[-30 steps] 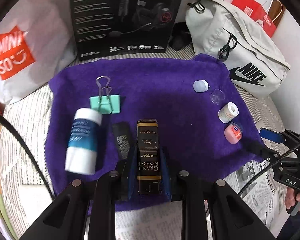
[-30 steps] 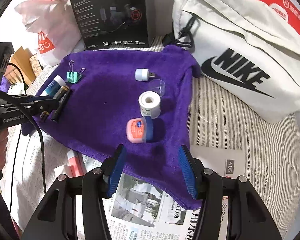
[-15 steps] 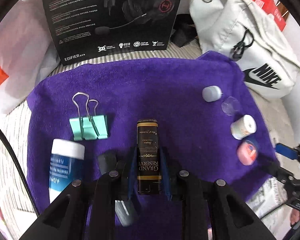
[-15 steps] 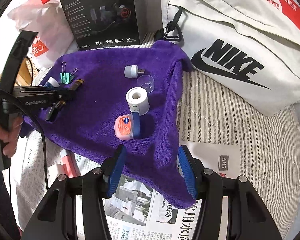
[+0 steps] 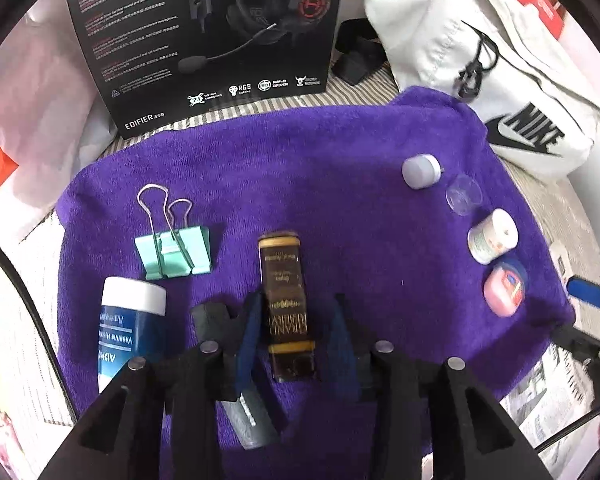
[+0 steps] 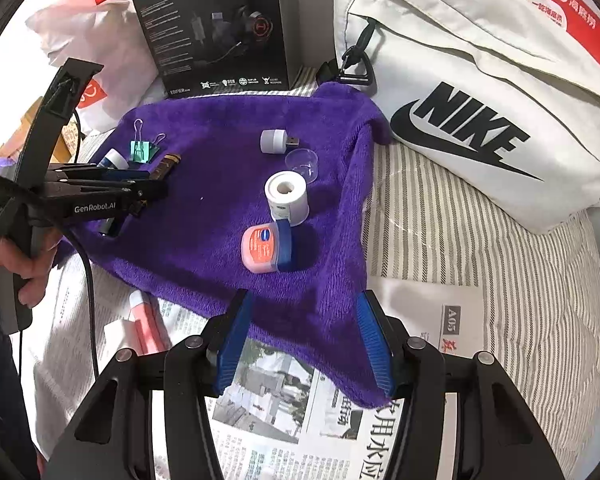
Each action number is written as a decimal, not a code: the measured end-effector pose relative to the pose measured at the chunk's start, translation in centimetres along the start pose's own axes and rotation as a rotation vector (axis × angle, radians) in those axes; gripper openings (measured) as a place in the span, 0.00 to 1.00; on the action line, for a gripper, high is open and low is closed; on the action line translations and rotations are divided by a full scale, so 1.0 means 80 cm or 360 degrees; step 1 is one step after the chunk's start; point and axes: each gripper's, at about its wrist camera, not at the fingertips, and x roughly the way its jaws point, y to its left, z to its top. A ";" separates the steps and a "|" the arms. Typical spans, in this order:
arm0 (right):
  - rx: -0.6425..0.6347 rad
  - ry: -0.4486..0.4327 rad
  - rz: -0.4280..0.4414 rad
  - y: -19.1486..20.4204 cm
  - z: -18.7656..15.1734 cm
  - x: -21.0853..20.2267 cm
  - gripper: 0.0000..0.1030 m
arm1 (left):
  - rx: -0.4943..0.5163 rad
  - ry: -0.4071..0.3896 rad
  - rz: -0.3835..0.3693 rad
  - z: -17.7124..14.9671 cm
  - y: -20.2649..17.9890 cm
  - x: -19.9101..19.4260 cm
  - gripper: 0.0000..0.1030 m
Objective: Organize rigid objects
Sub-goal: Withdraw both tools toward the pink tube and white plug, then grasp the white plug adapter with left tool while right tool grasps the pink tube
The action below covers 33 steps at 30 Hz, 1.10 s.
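Left tool pitched steeply down, jaws just opening, flanking brown box; pads clear.

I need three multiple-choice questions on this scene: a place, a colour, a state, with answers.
1. The binder clip lies on: A the newspaper; B the purple towel; C the white bag.
2. The pink jar has a lid that is: A blue; B red; C green.
3. The right gripper is: A shut on the jar; B shut on the towel; C open and empty.
Answers: B, purple pile surrounds the clip; A, a blue band caps one end; C, its pads stand apart, gripping nothing.
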 end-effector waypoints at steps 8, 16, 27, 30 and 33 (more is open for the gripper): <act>0.0014 -0.0049 -0.0014 -0.006 -0.019 -0.029 0.53 | -0.0044 -0.0059 -0.0057 -0.030 0.000 -0.049 0.33; 0.0082 -0.0097 -0.0040 -0.017 -0.048 -0.057 0.53 | 0.0033 -0.0130 -0.0175 -0.083 -0.035 -0.097 0.33; 0.0164 -0.0111 -0.0120 -0.043 -0.090 -0.078 0.54 | 0.0314 -0.0072 -0.0238 -0.137 -0.101 -0.084 0.42; 0.0176 -0.0096 -0.0128 -0.047 -0.097 -0.075 0.54 | 0.0380 -0.0070 -0.0223 -0.142 -0.105 -0.081 0.48; 0.0177 -0.0076 -0.0131 -0.048 -0.100 -0.070 0.54 | 0.0401 -0.0042 -0.0201 -0.141 -0.103 -0.072 0.48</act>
